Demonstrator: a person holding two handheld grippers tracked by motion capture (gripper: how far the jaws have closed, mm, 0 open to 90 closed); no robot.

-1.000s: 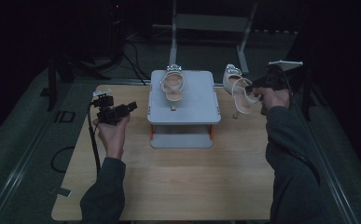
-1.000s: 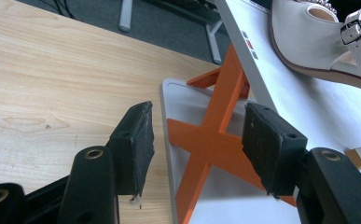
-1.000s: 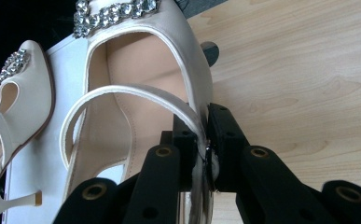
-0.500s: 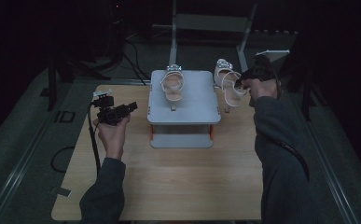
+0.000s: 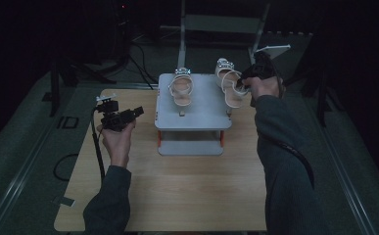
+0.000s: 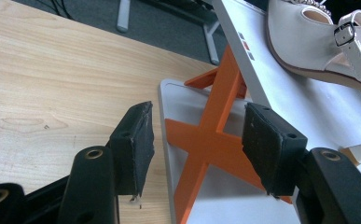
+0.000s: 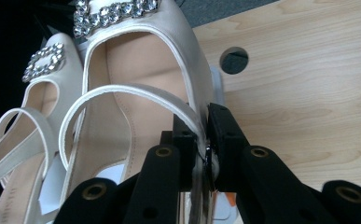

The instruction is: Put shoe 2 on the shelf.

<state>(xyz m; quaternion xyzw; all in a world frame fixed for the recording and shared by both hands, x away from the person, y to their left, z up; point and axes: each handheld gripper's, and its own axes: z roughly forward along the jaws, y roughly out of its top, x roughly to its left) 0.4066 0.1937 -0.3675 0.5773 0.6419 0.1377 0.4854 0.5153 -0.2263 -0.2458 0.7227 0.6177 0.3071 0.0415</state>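
From the high view, the right gripper (image 5: 243, 84) holds a cream sandal (image 5: 230, 88) at the two o'clock corner of the grey stand (image 5: 193, 115); a second sandal (image 5: 182, 88) rests on the stand at eleven o'clock. The left gripper (image 5: 137, 111) hovers at nine o'clock, off the stand, over the wooden table (image 5: 177, 196).

In the left gripper view, the jaws stand wide with nothing between them, facing the stand's orange legs (image 6: 206, 140).

In the right gripper view, the jaws pinch the sandal's side strap (image 7: 194, 116), its jewelled buckle (image 7: 115, 14) at twelve o'clock.
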